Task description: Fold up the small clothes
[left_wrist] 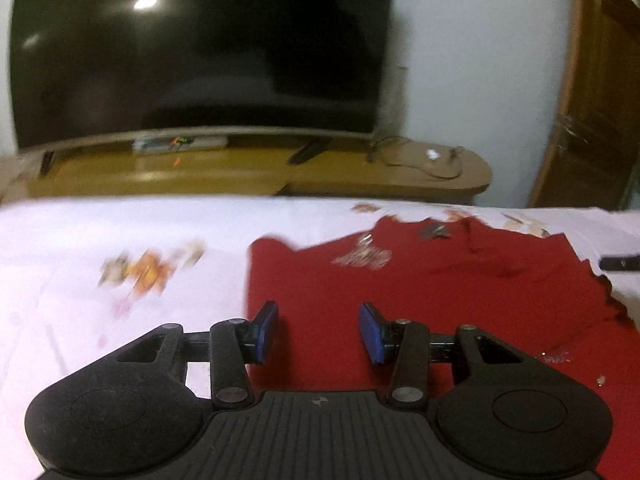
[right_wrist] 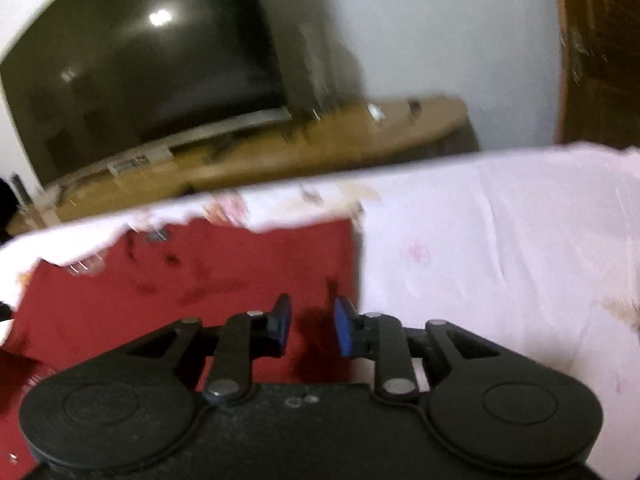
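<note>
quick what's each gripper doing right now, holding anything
Left gripper: open, holding nothing, above the red garment.
Right gripper: open by a narrower gap, holding nothing, over the same garment's edge.

Domestic room, probably a bedroom or living room: a large flat-screen television (left_wrist: 200, 52) on a low wooden stand (left_wrist: 360, 172), a wooden door (left_wrist: 592, 92), and a printed white bedsheet (left_wrist: 100, 248).
</note>
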Demonstrator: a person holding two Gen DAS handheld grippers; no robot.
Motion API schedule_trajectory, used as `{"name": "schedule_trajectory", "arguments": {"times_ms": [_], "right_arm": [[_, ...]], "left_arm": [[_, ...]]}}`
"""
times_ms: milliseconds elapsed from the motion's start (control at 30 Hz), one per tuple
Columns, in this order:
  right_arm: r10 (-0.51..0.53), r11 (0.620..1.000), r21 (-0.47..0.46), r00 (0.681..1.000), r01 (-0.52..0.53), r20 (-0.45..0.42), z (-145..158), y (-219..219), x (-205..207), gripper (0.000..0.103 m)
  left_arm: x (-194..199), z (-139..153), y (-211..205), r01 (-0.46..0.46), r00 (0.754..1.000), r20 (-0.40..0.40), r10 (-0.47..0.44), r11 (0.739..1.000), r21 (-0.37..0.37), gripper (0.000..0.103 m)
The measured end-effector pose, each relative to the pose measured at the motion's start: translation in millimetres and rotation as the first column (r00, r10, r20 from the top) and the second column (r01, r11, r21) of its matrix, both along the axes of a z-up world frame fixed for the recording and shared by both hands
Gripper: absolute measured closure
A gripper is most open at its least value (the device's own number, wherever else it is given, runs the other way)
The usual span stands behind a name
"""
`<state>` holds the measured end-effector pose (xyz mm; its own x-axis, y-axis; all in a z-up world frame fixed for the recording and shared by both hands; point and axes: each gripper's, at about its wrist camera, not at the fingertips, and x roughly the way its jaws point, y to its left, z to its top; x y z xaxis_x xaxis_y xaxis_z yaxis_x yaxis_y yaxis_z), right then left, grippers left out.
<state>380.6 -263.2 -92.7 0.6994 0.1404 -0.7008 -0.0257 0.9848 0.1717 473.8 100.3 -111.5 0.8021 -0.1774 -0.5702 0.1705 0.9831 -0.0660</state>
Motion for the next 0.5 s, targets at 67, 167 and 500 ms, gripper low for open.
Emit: {"name": "schedule_trajectory", "arguments": {"times_ms": [67, 167, 500], "right_arm": [[0.045, 0.999, -0.016, 0.999, -0.045, 0.01, -1, 9, 5, 0.078], [0.064, 0.989, -0.123, 0.993, -0.076, -0.103, -27, 23, 23, 0.082], [0.086, 0.984, -0.158, 0.996, -0.085, -0.002, -6, 35, 13, 0.076]], "left_arm": [[14, -8, -9, 0.014, 1.0, -0.025, -0.013, 1.0, 0.007, 0.059], [30, -35, -18, 0.019, 0.996, -0.084, -0.014, 0.998, 0.061, 0.059], [39, -17, -41, 0.016, 0.998, -0.055, -0.01, 0.994, 0.112, 0.059]]}}
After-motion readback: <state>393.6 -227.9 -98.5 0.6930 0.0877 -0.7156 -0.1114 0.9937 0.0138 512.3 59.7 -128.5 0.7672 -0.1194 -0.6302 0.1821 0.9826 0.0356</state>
